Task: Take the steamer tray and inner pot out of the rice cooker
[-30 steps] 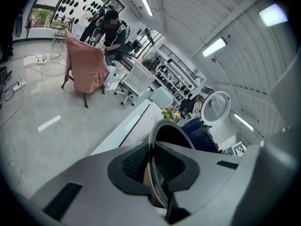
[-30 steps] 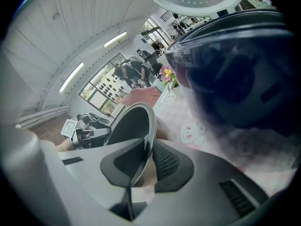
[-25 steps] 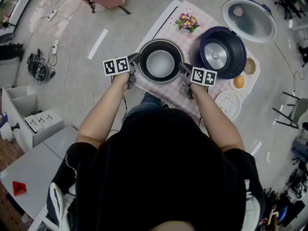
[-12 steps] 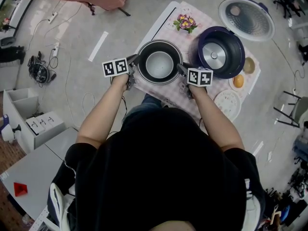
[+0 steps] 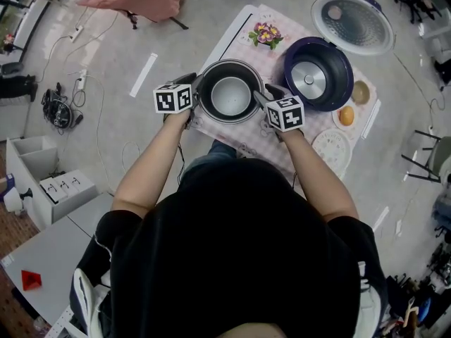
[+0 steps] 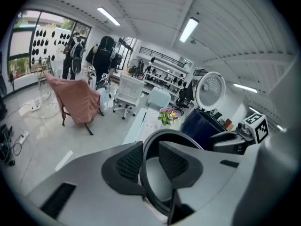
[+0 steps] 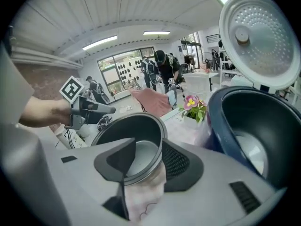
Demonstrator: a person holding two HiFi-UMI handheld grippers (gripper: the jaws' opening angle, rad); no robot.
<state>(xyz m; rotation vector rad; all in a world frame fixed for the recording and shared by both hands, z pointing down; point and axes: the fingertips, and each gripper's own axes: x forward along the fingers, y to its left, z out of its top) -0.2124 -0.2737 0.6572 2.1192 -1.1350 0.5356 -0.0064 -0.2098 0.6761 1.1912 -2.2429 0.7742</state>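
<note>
Checked cloth [image 5: 299, 28] covers the table, and the inner pot [image 5: 227, 94] stands on it left of the open rice cooker [image 5: 318, 76], whose well looks bare, so the job seems nearly done. I can't surely pick out the steamer tray. The left gripper [image 6: 150, 160] and right gripper [image 7: 149, 160] have just been opening, and each straddles the pot's rim on opposite sides, pads released.

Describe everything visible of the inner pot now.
The inner pot is round and metal-looking, dark outside, pale grey inside, and empty. It stands upright on the pink checked cloth, left of the open rice cooker. Its rim passes between the jaws of the left gripper and right gripper, which have just been opening; no pad presses it.
</note>
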